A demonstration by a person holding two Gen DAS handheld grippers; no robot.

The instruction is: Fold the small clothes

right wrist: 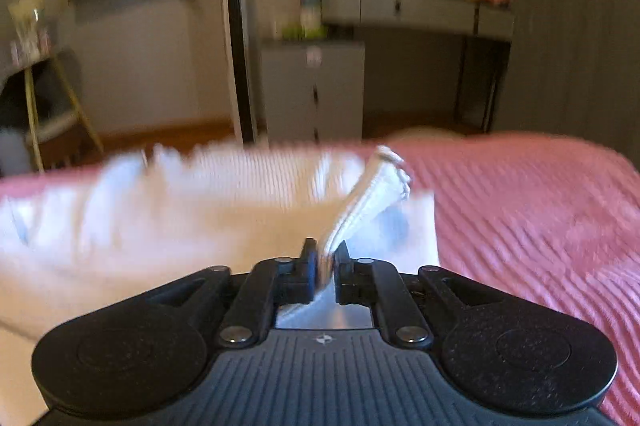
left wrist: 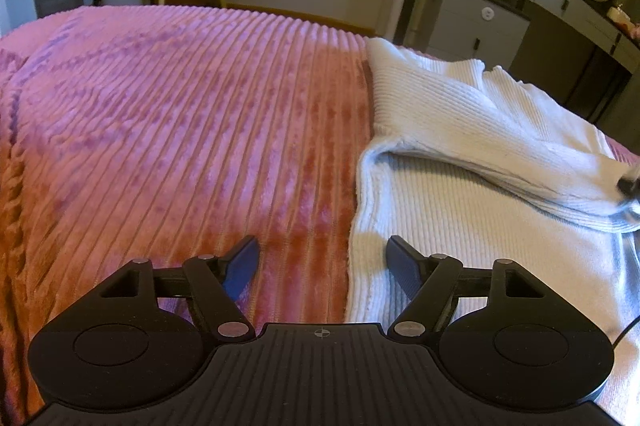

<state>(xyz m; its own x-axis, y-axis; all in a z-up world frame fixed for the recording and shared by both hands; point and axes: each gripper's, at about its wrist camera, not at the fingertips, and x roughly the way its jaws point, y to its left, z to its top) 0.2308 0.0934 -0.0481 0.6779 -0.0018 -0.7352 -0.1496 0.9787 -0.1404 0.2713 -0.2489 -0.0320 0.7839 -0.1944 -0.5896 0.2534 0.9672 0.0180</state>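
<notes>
While the right gripper is pinching a thin edge of the white ribbed knit sweater lying on the pink ribbed blanket, the left gripper is waiting wide open (holding nothing), so the cloth could slip out.

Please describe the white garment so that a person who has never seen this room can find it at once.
Look at the bed with the pink ribbed blanket. On its side nearer the grey dresser lies the white ribbed sweater, one sleeve folded across its body. It is the only white thing on the blanket, and the right gripper pinches its edge.
</notes>
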